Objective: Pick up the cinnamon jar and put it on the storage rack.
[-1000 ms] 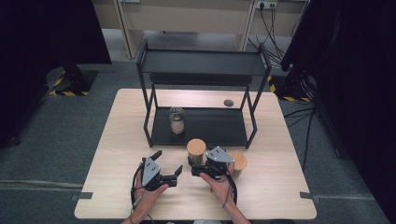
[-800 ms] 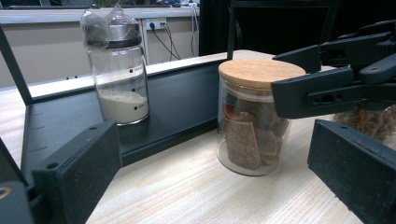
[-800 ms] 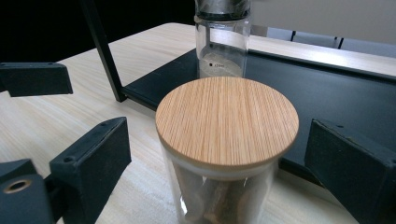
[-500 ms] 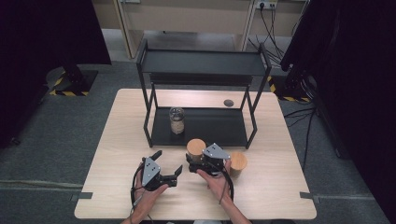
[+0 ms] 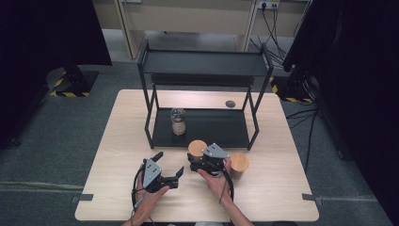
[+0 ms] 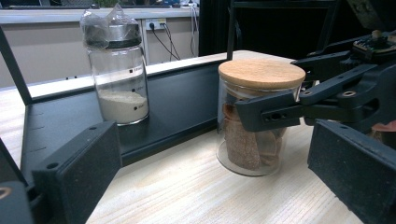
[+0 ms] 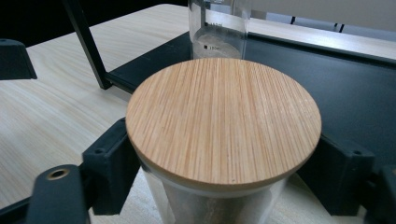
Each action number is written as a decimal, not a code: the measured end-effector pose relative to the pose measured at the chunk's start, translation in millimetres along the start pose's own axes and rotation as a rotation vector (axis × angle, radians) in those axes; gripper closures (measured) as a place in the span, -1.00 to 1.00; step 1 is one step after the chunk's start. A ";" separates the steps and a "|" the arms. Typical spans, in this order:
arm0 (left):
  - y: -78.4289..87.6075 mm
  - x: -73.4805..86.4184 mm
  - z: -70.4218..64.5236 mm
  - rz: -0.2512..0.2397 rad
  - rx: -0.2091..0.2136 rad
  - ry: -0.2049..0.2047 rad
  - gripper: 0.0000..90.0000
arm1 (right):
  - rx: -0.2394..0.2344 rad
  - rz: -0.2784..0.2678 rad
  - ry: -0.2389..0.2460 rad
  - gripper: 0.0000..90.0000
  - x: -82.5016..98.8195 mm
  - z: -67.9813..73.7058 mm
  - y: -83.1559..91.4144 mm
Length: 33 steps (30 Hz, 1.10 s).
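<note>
A glass jar with a wooden lid (image 5: 197, 148) (image 6: 254, 121) (image 7: 223, 126) stands on the table just in front of the black rack. It holds brown pieces. My right gripper (image 5: 194, 161) (image 7: 223, 186) has just been closing its jaws with this jar between them. Its pads now press on the glass below the lid, one on each side. My left gripper (image 5: 169, 163) (image 6: 215, 186) rests on the table to the left of the jar, open, with nothing between its fingers.
A two-tier black rack (image 5: 202, 66) stands mid-table, with a glass jar of white powder (image 5: 178, 121) (image 6: 119, 79) on its lower tier. A second wooden-lidded jar (image 5: 238, 165) stands right of my right hand. A small dark disc (image 5: 230, 103) lies behind the rack.
My right gripper has shifted a little left toward the jar and its jaws have closed onto it. The left gripper has stayed put.
</note>
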<state>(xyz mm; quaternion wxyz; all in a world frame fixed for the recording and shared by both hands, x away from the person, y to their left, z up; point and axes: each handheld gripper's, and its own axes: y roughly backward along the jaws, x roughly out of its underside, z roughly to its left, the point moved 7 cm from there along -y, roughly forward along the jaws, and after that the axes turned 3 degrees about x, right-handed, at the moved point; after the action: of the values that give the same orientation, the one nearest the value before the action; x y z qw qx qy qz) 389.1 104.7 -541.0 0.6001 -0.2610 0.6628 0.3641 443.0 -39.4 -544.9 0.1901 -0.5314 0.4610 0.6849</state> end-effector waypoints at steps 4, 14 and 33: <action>0.0 0.0 0.0 0.000 0.000 0.001 -0.95 | -0.009 -0.001 0.008 -0.43 -0.8 0.9 -0.8; 0.0 0.0 0.0 0.000 0.001 0.001 -0.95 | 0.000 -0.018 0.029 -0.42 -7.1 2.6 3.1; 0.1 0.0 0.1 -0.001 0.001 0.001 -0.95 | -0.022 -0.032 0.036 -0.42 -23.6 5.0 7.3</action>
<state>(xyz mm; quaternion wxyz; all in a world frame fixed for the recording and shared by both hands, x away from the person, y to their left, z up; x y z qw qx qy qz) 389.1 104.8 -540.9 0.6000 -0.2611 0.6630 0.3636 443.4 -33.4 -520.4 0.1869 -0.5530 0.4483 0.6769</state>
